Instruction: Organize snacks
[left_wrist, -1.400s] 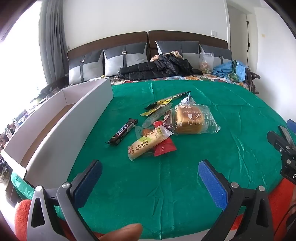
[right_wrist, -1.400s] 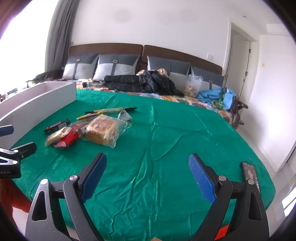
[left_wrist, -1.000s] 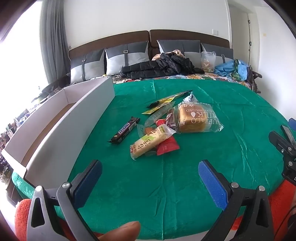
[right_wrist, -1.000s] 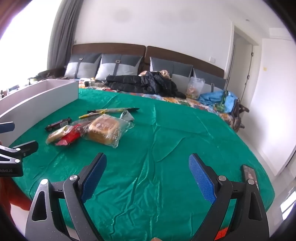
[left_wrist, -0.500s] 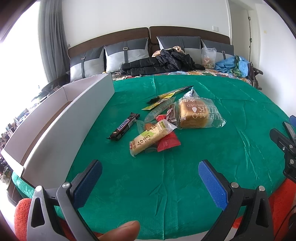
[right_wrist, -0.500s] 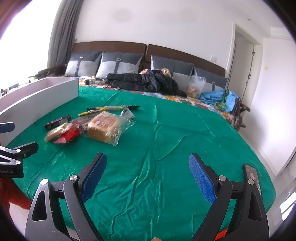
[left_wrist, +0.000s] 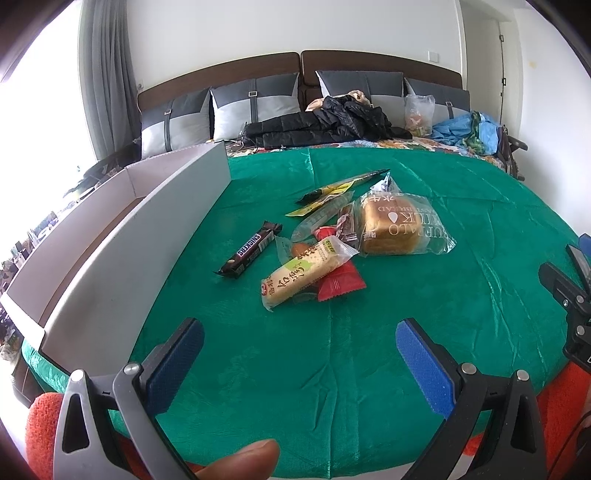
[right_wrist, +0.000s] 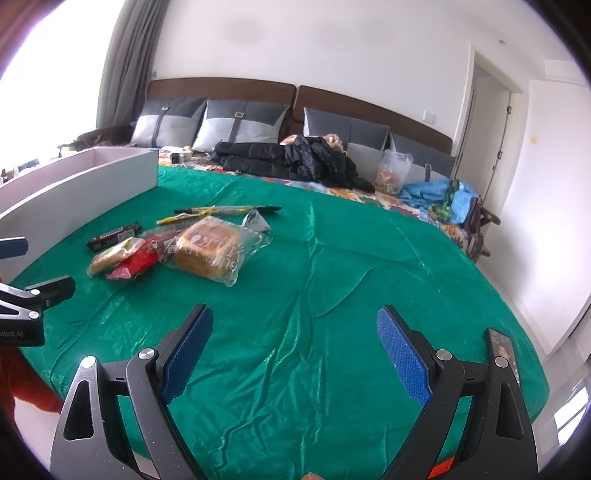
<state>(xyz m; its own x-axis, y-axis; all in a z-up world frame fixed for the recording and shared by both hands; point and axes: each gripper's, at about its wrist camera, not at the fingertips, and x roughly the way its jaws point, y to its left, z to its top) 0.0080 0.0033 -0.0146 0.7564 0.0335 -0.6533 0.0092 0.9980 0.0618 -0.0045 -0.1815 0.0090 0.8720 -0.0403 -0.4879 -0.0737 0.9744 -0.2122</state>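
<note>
A heap of snacks lies mid-table on the green cloth (left_wrist: 332, 350): a bagged bread loaf (left_wrist: 391, 225) (right_wrist: 208, 245), a pale yellow wrapped cake (left_wrist: 303, 273) (right_wrist: 110, 254), a red packet (left_wrist: 338, 282) (right_wrist: 138, 260), a Snickers bar (left_wrist: 253, 248) (right_wrist: 114, 233) to the left, and thin dark and yellow sticks (left_wrist: 343, 186) (right_wrist: 225, 210) behind. My left gripper (left_wrist: 299, 354) is open, near the front edge, short of the cake. My right gripper (right_wrist: 295, 350) is open over bare cloth, right of the heap.
A long white open box (left_wrist: 122, 236) (right_wrist: 85, 177) runs along the table's left side. A dark remote (right_wrist: 502, 350) lies at the right edge. Beyond the table is a bed with pillows, a black jacket (left_wrist: 325, 123) and bags.
Both grippers have edged slightly toward the snacks and lifted a little; the heap looks a bit nearer. Jaws stay wide apart. No snack has moved.
</note>
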